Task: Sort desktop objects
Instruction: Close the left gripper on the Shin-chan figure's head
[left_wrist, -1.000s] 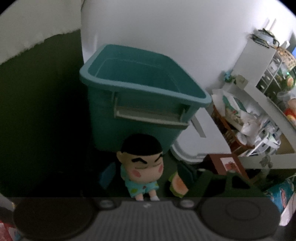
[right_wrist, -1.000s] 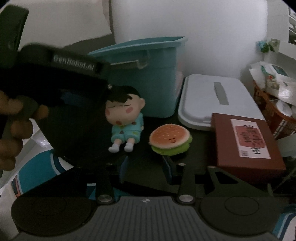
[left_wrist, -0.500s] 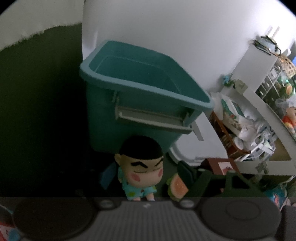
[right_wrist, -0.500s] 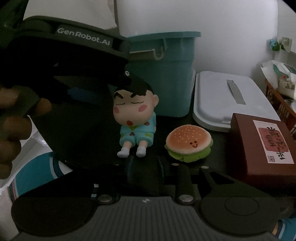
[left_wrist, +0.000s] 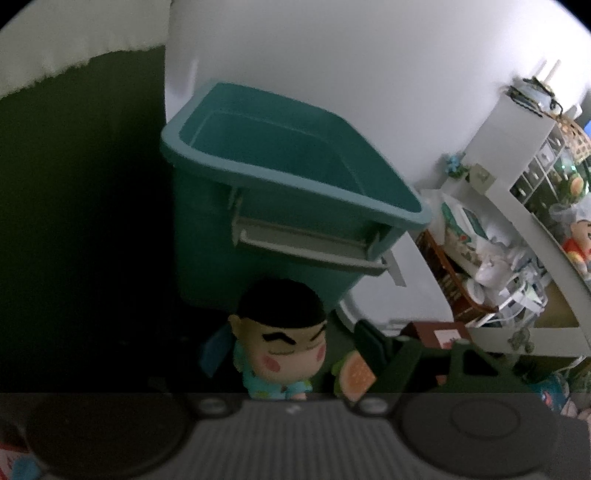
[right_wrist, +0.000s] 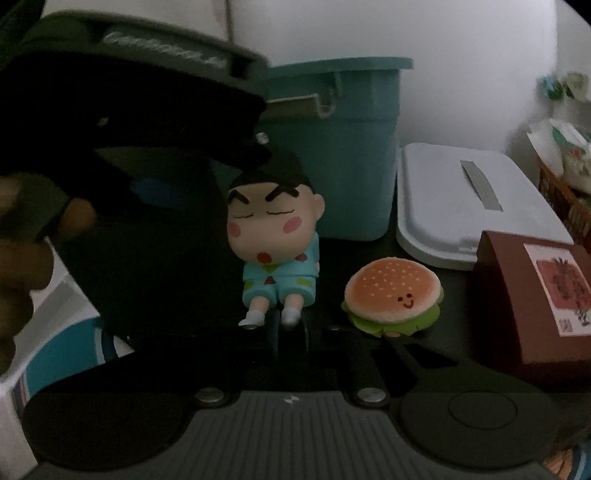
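Sitting on the dark bench (right_wrist: 454, 295) before the open teal plastic bin (left_wrist: 280, 206), between the left gripper's (left_wrist: 291, 350) spread fingers, a black-haired toy boy in blue pyjamas (left_wrist: 277, 350), round plush burger (right_wrist: 393, 295) just beside; right gripper's (right_wrist: 291, 328) fingers pressed nearly together.

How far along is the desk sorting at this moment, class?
Done: nothing visible; the teal bin looks empty. In hand: the left gripper straddles the doll at its head, jaws apart, no lift evident. Left: doll, burger toy and brown box all sit on the desk.
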